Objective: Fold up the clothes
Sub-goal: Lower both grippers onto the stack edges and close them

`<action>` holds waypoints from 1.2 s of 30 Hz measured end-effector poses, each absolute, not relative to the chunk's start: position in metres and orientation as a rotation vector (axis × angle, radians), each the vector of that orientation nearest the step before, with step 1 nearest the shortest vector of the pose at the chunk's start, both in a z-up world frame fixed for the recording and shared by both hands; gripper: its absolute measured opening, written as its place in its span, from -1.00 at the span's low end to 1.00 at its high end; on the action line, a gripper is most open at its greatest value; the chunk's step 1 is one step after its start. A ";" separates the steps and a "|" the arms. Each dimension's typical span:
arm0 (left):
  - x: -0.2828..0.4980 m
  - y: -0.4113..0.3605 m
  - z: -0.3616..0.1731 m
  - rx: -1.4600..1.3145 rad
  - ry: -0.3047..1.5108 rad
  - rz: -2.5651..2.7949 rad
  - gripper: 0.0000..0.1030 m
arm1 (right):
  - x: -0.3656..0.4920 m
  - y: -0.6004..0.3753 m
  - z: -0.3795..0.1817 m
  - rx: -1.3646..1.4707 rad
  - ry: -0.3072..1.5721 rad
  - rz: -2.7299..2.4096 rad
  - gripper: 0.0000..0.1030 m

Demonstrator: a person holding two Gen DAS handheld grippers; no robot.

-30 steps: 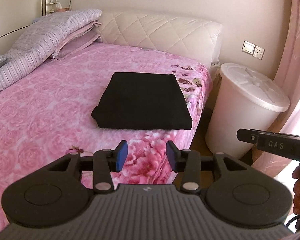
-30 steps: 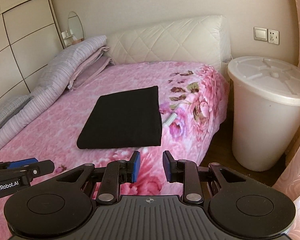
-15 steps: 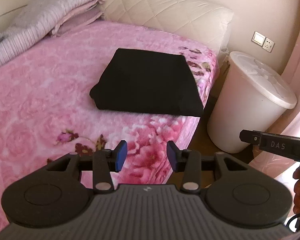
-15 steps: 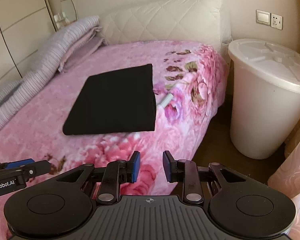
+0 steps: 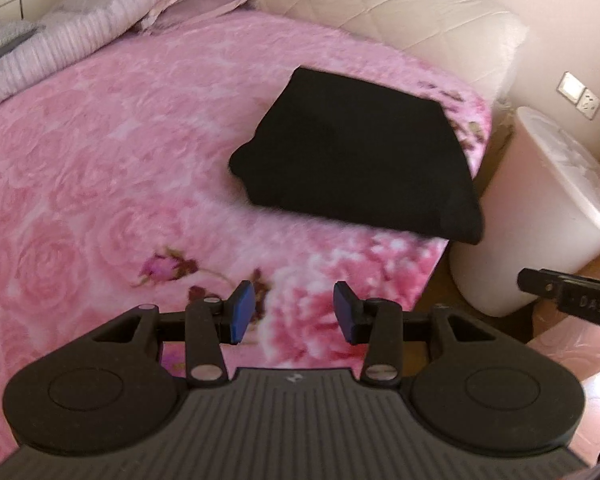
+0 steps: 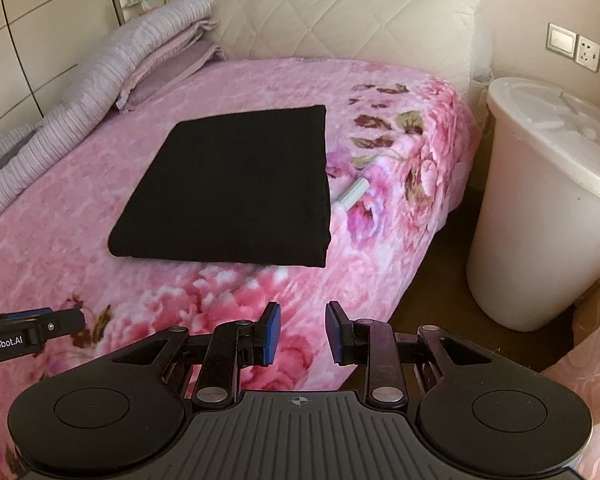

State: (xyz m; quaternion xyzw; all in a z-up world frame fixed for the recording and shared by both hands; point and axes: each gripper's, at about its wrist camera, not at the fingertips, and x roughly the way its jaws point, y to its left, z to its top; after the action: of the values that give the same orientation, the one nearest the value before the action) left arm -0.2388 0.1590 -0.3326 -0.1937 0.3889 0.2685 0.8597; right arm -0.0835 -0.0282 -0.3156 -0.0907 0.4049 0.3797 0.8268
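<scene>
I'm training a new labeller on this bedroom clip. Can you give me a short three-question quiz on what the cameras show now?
1. True or false: the black cloth lies folded on the pink blanket.
2. What stands on the floor next to the bed?
A. a white bin
B. a wooden chair
C. a laundry basket full of clothes
3. What do the left claw and the right claw hold?

Key
1. True.
2. A, the white bin.
3. Nothing; both are open and empty, short of the cloth.

Black garment (image 6: 232,184), pink rose-patterned blanket (image 6: 100,208)
</scene>
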 end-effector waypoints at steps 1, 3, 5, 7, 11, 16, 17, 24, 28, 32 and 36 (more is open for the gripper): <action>-0.238 0.163 -0.336 -0.412 0.820 0.567 -0.25 | -0.081 -0.025 -0.318 -0.199 0.866 0.806 -0.44; -0.234 0.172 -0.340 -0.421 0.821 0.569 -0.25 | -0.075 -0.018 -0.323 -0.209 0.877 0.805 -0.44; -0.230 0.181 -0.343 -0.427 0.815 0.568 -0.25 | -0.068 -0.012 -0.329 -0.219 0.890 0.805 -0.44; -0.224 0.194 -0.341 -0.440 0.786 0.556 -0.25 | -0.058 -0.007 -0.333 -0.225 0.906 0.813 -0.44; -0.213 0.232 -0.337 -0.543 0.709 0.473 -0.20 | -0.021 -0.010 -0.336 -0.074 0.955 0.848 -0.39; -0.190 0.288 -0.341 -0.642 0.631 0.428 -0.11 | 0.039 -0.016 -0.339 0.260 1.027 0.904 0.20; -0.184 0.296 -0.344 -0.657 0.630 0.422 -0.10 | 0.050 -0.014 -0.340 0.306 1.035 0.908 0.21; -0.146 0.344 -0.372 -0.792 0.633 0.327 -0.09 | 0.101 0.022 -0.354 0.370 1.068 0.927 0.22; -0.124 0.363 -0.386 -0.854 0.627 0.250 -0.03 | 0.118 0.044 -0.366 0.356 1.084 0.953 0.22; -0.108 0.375 -0.399 -0.895 0.628 0.202 -0.01 | 0.135 0.061 -0.379 0.330 1.122 0.968 0.22; -0.095 0.384 -0.414 -0.947 0.639 0.167 -0.01 | 0.144 0.071 -0.386 0.314 1.135 1.012 0.22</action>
State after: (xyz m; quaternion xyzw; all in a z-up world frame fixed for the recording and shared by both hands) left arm -0.0952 0.3842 -0.4136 -0.4477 0.3020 0.0791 0.8379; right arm 0.1437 0.0711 -0.3861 0.1418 0.5122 0.4567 0.7134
